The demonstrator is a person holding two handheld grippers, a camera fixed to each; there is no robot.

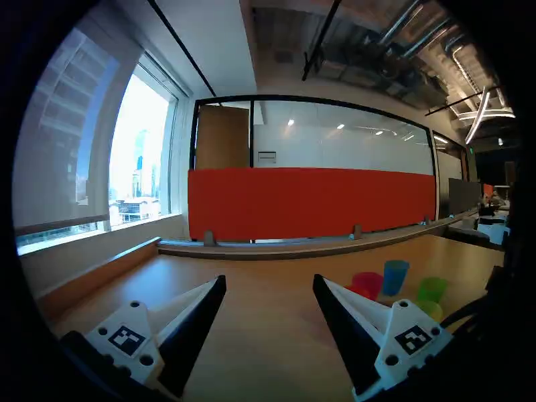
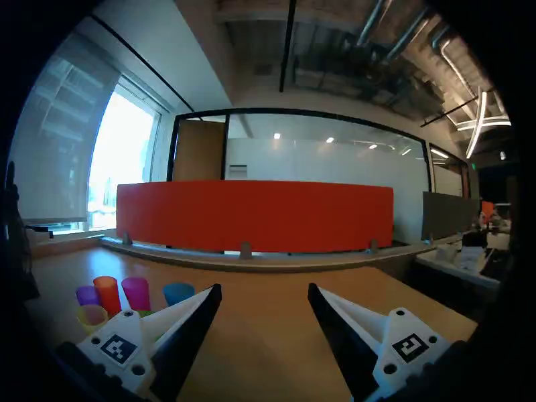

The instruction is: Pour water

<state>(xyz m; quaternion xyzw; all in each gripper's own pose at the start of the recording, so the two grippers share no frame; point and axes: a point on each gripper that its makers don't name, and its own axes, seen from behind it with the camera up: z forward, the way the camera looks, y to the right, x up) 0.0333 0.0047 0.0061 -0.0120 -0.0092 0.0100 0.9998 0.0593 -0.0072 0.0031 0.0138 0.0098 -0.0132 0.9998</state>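
Across a wooden counter (image 1: 268, 348), both claws hang empty. I see the left claw (image 1: 269, 280) with its fingers spread wide and nothing between them. The right claw (image 2: 263, 288) is likewise released, with bare wood showing in its gap.

A cluster of small coloured cups (image 1: 395, 276) stands upright on the counter. In the left gripper view it sits to the right of the claw, near that finger. In the right gripper view it sits to the left, just beyond that finger. I judge that the cups lie between my two claws. They stand close together, and I cannot tell whether any of them touch, nor which holds water.

The cups look like thin, translucent plastic. I expect them to be light, easy to tip and quick to buckle under a hard squeeze. Their smooth, tapered walls may slip, so I would take an outer cup across the middle of its wall, gently and level.

Ahead of both claws the wood is open and bare, which gives good room to pour. The far edge ends at a low rail under a red divider (image 1: 308, 201). A raised ledge runs below the window (image 1: 137, 167) on the left. In the right gripper view the counter's right edge drops away toward other desks, so I would keep clear of it.
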